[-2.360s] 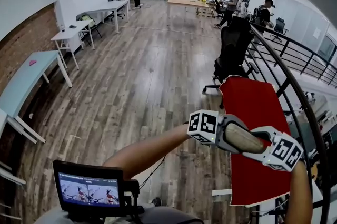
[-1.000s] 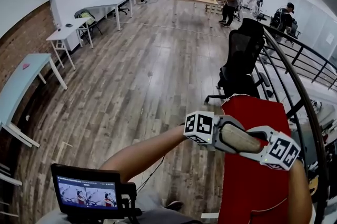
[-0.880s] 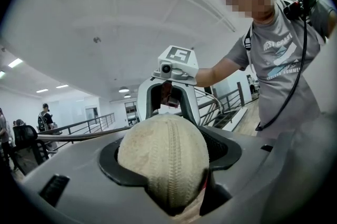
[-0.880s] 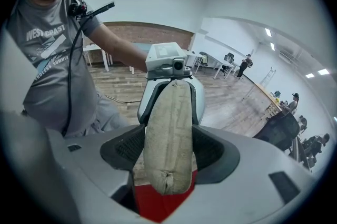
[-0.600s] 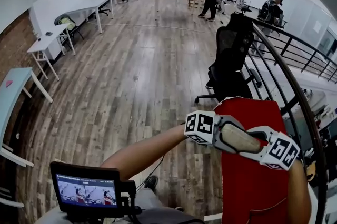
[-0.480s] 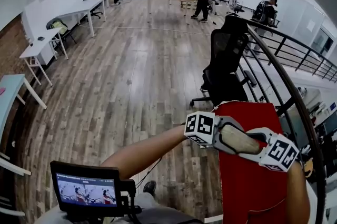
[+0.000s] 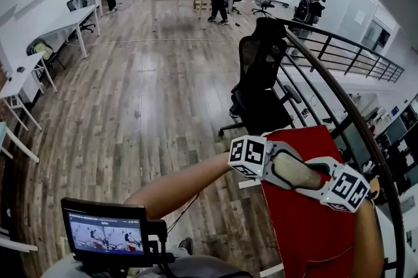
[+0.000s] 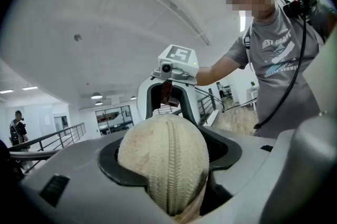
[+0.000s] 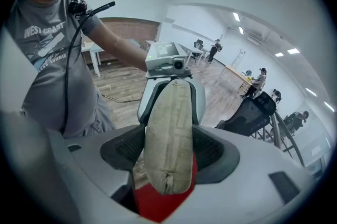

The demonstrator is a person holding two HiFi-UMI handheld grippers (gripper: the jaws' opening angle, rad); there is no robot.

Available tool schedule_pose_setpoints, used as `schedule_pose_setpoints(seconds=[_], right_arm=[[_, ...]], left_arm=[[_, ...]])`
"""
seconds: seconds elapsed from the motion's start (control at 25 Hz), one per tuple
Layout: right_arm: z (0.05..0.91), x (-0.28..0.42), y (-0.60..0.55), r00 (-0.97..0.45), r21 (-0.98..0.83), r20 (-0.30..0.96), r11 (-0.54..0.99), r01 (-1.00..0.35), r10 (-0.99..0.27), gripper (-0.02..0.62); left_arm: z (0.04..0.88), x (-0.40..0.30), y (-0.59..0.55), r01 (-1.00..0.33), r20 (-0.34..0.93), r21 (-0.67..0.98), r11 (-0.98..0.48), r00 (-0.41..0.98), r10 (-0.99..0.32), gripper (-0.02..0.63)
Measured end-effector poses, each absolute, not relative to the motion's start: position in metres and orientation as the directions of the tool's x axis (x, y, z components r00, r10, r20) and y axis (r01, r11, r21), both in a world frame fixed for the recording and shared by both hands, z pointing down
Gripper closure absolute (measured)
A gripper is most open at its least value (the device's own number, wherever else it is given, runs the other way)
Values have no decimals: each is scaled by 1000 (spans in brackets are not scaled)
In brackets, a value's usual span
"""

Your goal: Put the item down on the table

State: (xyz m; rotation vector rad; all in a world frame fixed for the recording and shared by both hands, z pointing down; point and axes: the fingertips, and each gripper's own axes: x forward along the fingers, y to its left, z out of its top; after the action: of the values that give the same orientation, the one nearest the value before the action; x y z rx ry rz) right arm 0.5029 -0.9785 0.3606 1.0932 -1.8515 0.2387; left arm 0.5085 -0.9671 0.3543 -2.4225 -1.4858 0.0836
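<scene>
Looking down in the head view, the left gripper (image 7: pixel 274 164) and the right gripper (image 7: pixel 323 182) point at each other, and the item (image 7: pixel 297 171), a beige stuffed oblong, bridges the gap with one end in each; it is held up in the air over the red table (image 7: pixel 307 231); a black office chair (image 7: pixel 260 77) stands just past the table's far end, a curved railing (image 7: pixel 339 107) runs along the right, and a small monitor (image 7: pixel 104 234) sits low by the person's chest.

Over to the left gripper view: both jaws press in on the rounded end of the item (image 8: pixel 166 162), a stitched seam running down its middle; that grip is firmly clenched on it; the right gripper's marker cube looks back from behind.

Now the right gripper view: jaws clamped on the flatter, narrower end (image 9: pixel 168 133), pads tight on either side; red table shows below.
</scene>
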Motion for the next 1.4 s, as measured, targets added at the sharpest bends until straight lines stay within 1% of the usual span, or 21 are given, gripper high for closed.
schedule_pose_setpoints(seconds=[0.28, 0.52, 1.04, 1.4], right_arm=[[364, 539, -975, -103, 262, 807, 508, -821, -582, 316], [375, 593, -965, -89, 242, 812, 473, -847, -576, 316], [363, 724, -939, -98, 250, 799, 476, -843, -593, 316], [358, 791, -908, -104, 250, 787, 469, -847, -608, 316]], left_arm=[[358, 543, -963, 900, 86, -273, -340, 375, 923, 296], [369, 597, -953, 919, 89, -252, -302, 333, 939, 296], [358, 729, -926, 917, 120, -256, -306, 344, 931, 296], [352, 796, -896, 919, 141, -259, -297, 340, 930, 296]])
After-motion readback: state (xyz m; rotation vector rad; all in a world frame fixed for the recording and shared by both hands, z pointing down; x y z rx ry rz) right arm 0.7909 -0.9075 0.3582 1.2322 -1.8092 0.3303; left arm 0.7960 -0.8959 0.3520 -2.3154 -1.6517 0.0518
